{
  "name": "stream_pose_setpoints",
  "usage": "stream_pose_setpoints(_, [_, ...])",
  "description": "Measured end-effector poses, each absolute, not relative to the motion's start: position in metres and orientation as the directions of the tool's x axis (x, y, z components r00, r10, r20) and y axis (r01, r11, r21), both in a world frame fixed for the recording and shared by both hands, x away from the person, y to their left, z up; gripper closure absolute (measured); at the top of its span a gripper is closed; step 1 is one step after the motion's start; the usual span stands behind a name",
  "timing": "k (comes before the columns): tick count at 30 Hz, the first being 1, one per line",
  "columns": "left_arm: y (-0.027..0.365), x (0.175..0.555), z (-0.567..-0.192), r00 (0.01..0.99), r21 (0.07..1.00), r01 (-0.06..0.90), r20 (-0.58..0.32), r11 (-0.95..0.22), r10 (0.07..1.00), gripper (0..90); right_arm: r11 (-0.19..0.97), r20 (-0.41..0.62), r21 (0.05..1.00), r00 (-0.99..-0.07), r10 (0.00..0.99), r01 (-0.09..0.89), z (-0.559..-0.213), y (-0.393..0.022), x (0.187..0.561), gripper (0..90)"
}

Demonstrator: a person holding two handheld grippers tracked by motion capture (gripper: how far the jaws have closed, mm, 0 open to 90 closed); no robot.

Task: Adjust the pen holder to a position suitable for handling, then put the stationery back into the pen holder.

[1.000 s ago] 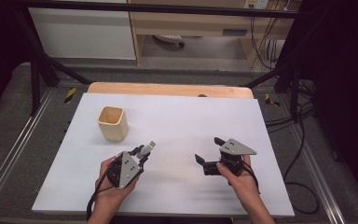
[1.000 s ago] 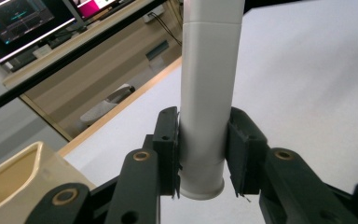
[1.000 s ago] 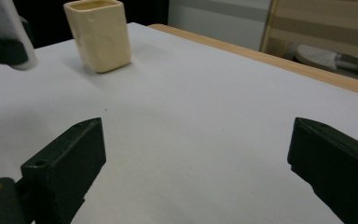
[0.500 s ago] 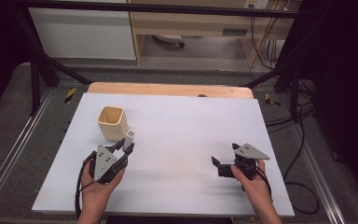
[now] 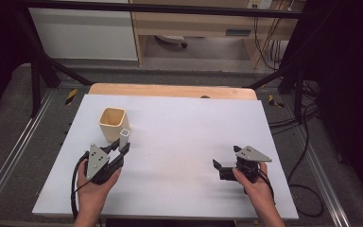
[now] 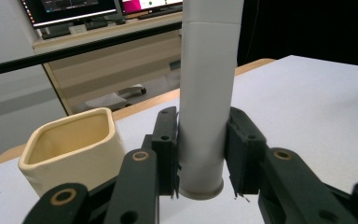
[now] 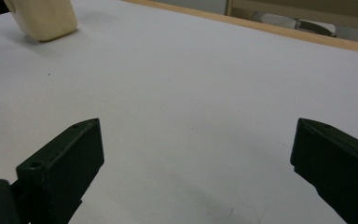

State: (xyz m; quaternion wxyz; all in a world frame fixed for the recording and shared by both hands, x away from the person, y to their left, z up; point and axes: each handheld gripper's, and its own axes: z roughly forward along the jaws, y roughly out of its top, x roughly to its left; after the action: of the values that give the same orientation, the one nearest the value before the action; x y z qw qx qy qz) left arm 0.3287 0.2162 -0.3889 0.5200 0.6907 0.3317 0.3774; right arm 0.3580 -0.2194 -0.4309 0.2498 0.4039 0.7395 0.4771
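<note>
A pale grey tube (image 6: 207,93) stands upright between the jaws of my left gripper (image 6: 200,161), which is shut on its lower part. In the high view the tube (image 5: 125,135) and left gripper (image 5: 124,146) sit just in front and to the right of a cream square cup (image 5: 112,122), close to it but apart. The cup (image 6: 72,149) is open-topped and looks empty. My right gripper (image 5: 224,161) is low over the table at the near right, its jaws open with nothing between them (image 7: 198,154). The cup (image 7: 42,18) lies far off at the upper left of the right gripper view.
The white table top (image 5: 184,137) has a wooden strip (image 5: 170,91) along its far edge. Metal frame rails and cables run along both sides, and a dark bar crosses above the far end.
My left hand has carried the tube leftward and toward the cup. The right hand has moved to the right, nearer the table's near edge. The last half second shows little motion.
</note>
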Motion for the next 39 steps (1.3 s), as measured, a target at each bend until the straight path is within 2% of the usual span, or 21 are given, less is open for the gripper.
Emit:
stream_pose_setpoints(9, [0.218, 0.33, -0.389, 0.503, 0.973, 0.072, 0.155, -0.22, 0.85, 67.7, 0.228, 0.012, 0.905, -0.557, 0.83, 0.358, -0.431, -0.216, 0.358, 3.1])
stream_pose_setpoints(16, [0.218, 0.335, -0.381, 0.506, 0.983, 0.08, 0.102, -0.165, 0.857, 67.7, 0.213, 0.027, 0.907, -0.553, 0.833, 0.365, -0.431, -0.217, 0.356, 3.1])
stream_pose_setpoints(29, [0.215, 0.356, -0.347, 0.524, 0.991, 0.074, 0.056, -0.111, 0.85, 67.8, 0.233, 0.009, 0.904, -0.56, 0.828, 0.358, -0.43, -0.217, 0.352, 4.1])
stream_pose_setpoints(35, [0.218, 0.367, -0.33, 0.528, 0.993, 0.1, -0.002, -0.059, 0.849, 67.7, 0.225, 0.008, 0.908, -0.552, 0.834, 0.353, -0.427, -0.231, 0.343, 4.1])
stream_pose_setpoints(39, [0.219, 0.376, -0.319, 0.516, 0.992, 0.11, -0.009, -0.056, 0.857, 67.7, 0.216, 0.016, 0.908, -0.544, 0.839, 0.36, -0.428, -0.241, 0.339, 3.9])
